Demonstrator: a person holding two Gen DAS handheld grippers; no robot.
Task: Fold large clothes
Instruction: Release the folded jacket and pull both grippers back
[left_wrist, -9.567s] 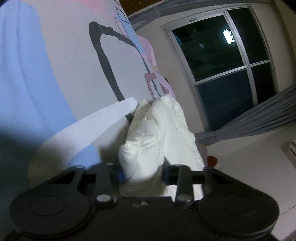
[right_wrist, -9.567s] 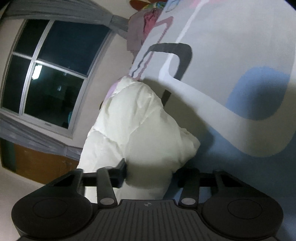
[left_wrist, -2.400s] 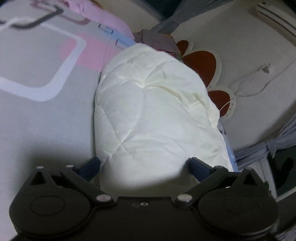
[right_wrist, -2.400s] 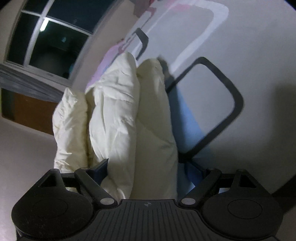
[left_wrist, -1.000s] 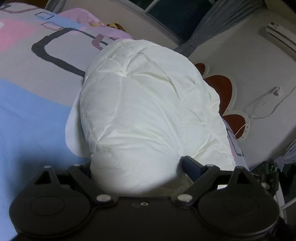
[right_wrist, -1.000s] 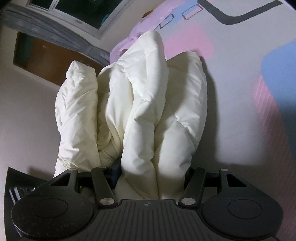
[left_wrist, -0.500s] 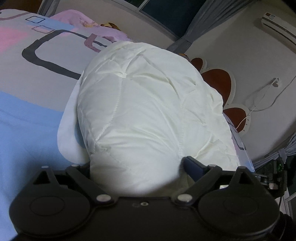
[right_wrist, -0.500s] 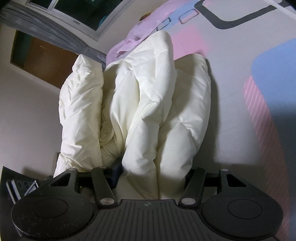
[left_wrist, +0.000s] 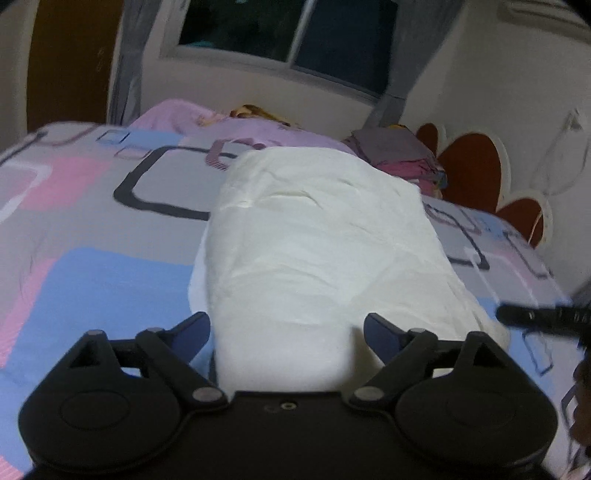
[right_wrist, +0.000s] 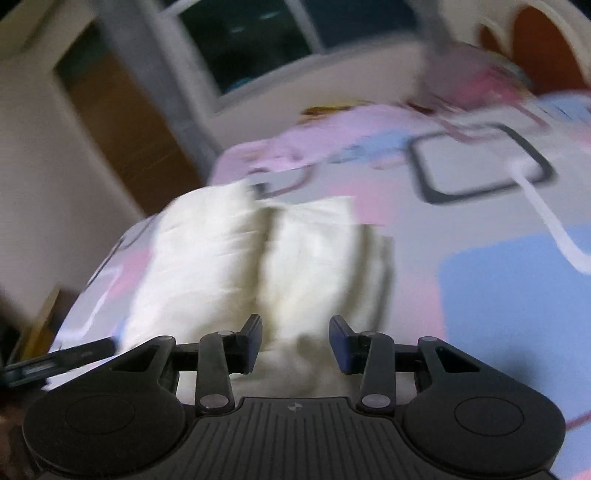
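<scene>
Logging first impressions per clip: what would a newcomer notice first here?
The cream puffy garment, folded into a thick bundle, lies mid-bed on the pink, blue and grey patterned bedspread. The left gripper stands wide around its near end. Behind, a dark window fills the far wall.

Left wrist view: set behind the left gripper (left_wrist: 286, 330), looking down along its jaws over the folded cream jacket (left_wrist: 321, 240) on the bed (left_wrist: 92, 266), window (left_wrist: 288, 29) at 12 o'clock, close range. Right wrist view: behind the right gripper (right_wrist: 295, 341), angled down, blurred, same jacket (right_wrist: 258, 258) close. Both share jacket, bed, window (right_wrist: 243, 40); right gripper enters left view at 3 o'clock.
</scene>
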